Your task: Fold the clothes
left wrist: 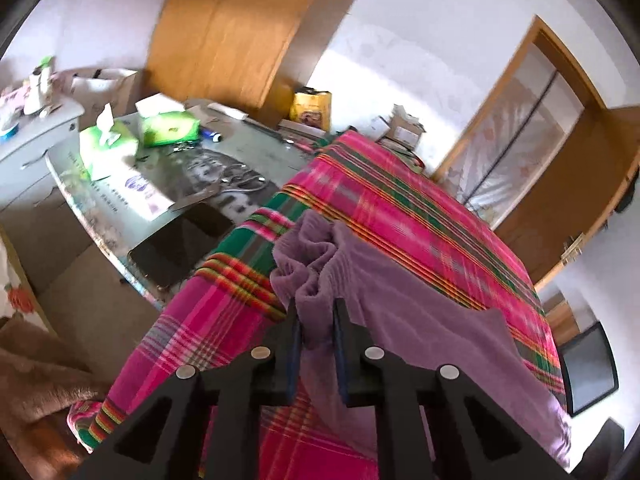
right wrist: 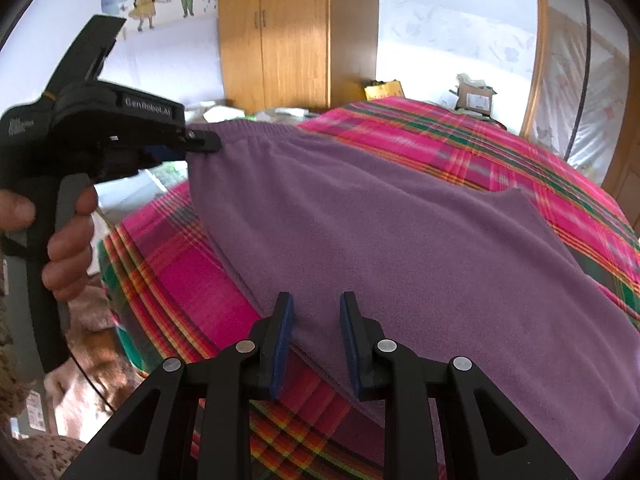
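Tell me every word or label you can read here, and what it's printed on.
"GenRobot.AI": white letters on the black left hand-held gripper, clamped on the purple fleece garment.
White print on its rear end: too blurred.
Print on the white paper packet and yellow bag: unreadable.

Purple garment (right wrist: 360,216) — pink, green and orange plaid bedcover (left wrist: 400,200).

Beyond the purple garment (right wrist: 400,216), the plaid bed (left wrist: 400,200) lies unobstructed. Left of the garment, the counter (left wrist: 280,152) is crowded: tissue boxes (left wrist: 108,148), scissors (left wrist: 244,180), tablet (left wrist: 176,248).
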